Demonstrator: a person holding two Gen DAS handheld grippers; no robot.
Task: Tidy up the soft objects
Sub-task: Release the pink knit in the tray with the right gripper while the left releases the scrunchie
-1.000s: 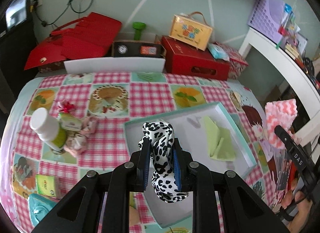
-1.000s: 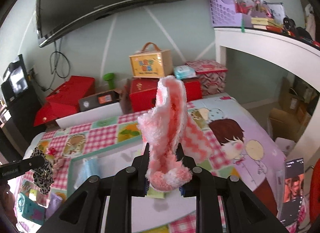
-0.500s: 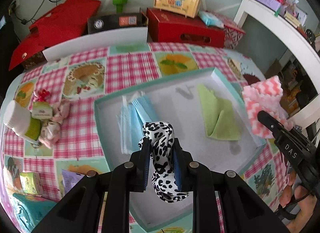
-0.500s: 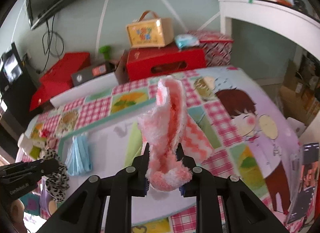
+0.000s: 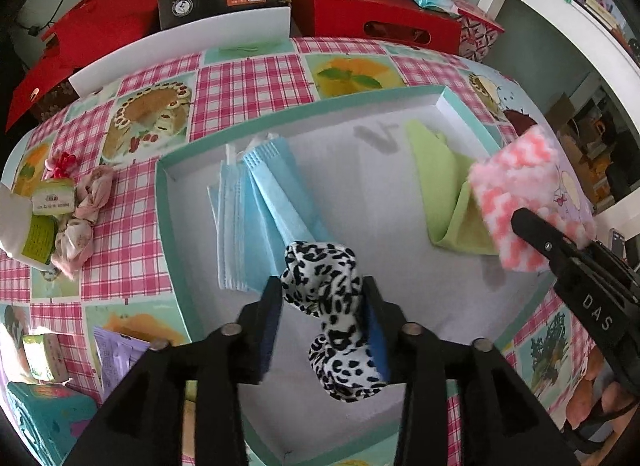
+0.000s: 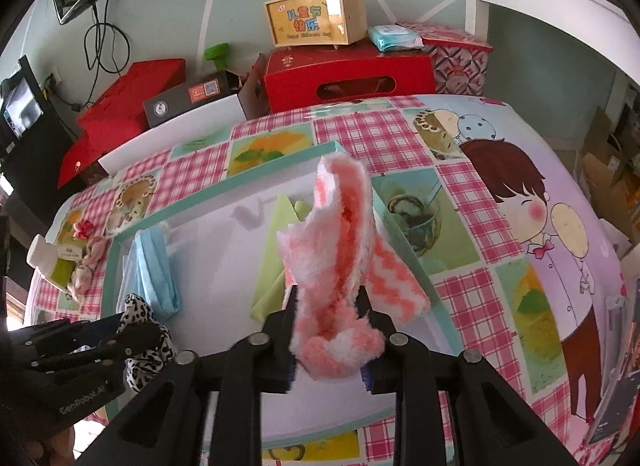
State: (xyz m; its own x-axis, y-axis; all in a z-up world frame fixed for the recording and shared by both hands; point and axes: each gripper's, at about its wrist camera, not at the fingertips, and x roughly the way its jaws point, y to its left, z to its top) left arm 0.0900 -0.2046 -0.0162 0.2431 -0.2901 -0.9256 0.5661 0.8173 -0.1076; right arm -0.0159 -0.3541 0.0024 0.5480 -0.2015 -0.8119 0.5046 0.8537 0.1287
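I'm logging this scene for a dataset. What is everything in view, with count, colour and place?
Shallow cardboard tray: one, teal rim, white inside, mid-table.
Disposable face masks: a small stack, light blue, tray's left.
Folded cloth: one, light green, tray's right.
Leopard-print scrunchie: one, black and white, between the left tool's jaws, over the tray.
Fluffy sock: one, pink and white, between the right tool's jaws, over the tray's right edge.
Gift boxes: several, red, behind the table.
Checked tablecloth: one, pink and white.
Left tool: black, jaws just opening.
Right tool: black, jaws just opening.
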